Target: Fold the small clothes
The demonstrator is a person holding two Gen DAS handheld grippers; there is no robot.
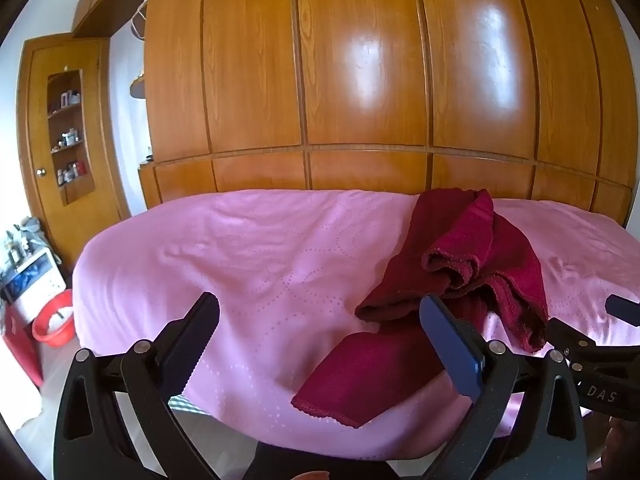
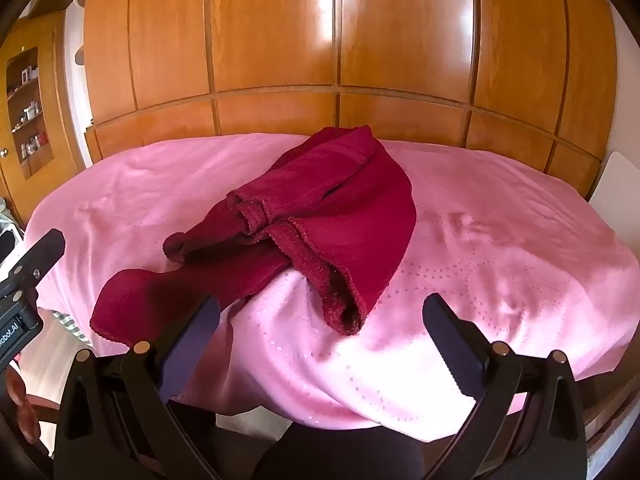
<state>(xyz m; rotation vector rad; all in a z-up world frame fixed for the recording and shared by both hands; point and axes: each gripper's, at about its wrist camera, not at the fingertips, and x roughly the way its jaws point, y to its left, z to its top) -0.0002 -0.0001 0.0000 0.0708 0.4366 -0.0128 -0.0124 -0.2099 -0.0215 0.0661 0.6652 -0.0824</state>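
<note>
Right wrist view shows the pink bed cover (image 2: 500,240) with the dark red cloth (image 2: 320,208) bunched in the middle. I would first grab its two near corners and pull it flat. My right gripper (image 2: 320,328) and left gripper (image 1: 316,328) are both wide open, holding nothing. I can read "DAS" and "Robot.AI".

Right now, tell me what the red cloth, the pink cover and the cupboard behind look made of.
Red cloth: soft knit or fleece, matte, stitched scalloped edges. Pink cover: smooth satin-like fabric, slight sheen, dotted pattern. Cupboard: wood or veneer, glossy varnish, visible grain and window glare.
</note>
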